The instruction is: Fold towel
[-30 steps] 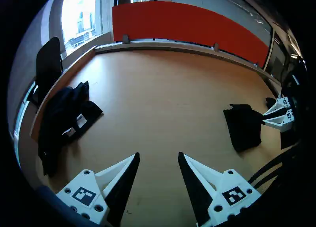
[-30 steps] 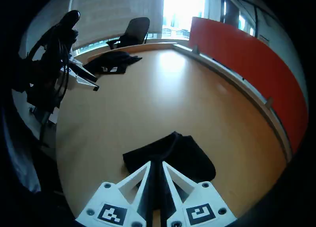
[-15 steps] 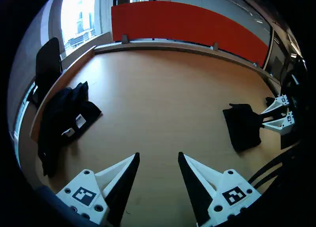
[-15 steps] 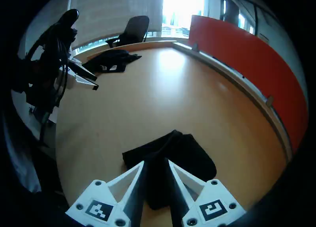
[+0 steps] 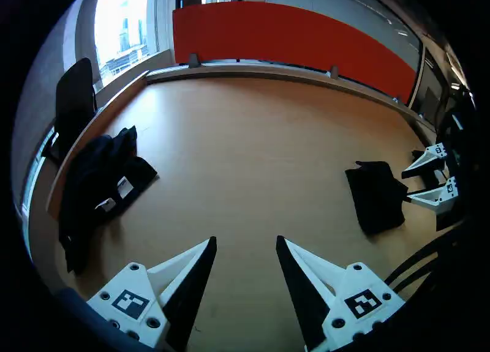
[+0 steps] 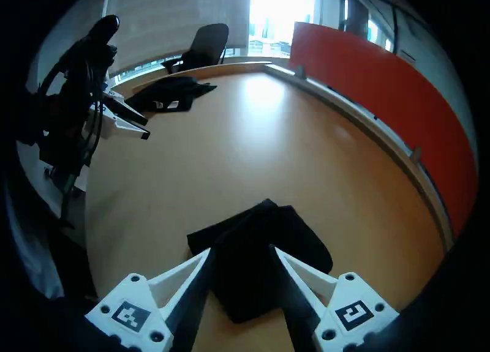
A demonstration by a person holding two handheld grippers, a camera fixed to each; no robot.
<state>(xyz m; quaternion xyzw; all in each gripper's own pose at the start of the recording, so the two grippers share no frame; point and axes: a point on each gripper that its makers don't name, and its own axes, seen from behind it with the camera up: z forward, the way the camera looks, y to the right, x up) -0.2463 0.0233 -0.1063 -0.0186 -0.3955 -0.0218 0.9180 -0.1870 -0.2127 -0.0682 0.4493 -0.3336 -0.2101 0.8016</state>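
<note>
In the right gripper view, the right claw (image 6: 242, 251) sits at the bottom of the frame with its two fingers spread apart. The near end of the black towel (image 6: 263, 260) lies in the gap between them, and neither finger is pressed on it. The towel lies as a bunched, roughly folded dark heap low in the frame, close to the near edge of the wooden worktop (image 6: 245, 138). Beyond it, bare wood runs open toward the top of the frame. At the left of this view the left claw (image 6: 145, 130) points in over the worktop's edge, well apart from the towel. In the left gripper view its fingers stand wide apart over bare wood at the bottom, holding nothing. That view places the towel at the right, with the right claw just beside it. A heap of dark clothing (image 5: 98, 180) lies at the left, along the worktop's raised side edge. Broad free surface fills the middle between towel and clothing. A black office chair (image 5: 73, 101) stands past that left edge. At the far edge a red partition (image 5: 288, 37) rises along the rim, with a bright window (image 5: 122, 30) to its left.
</note>
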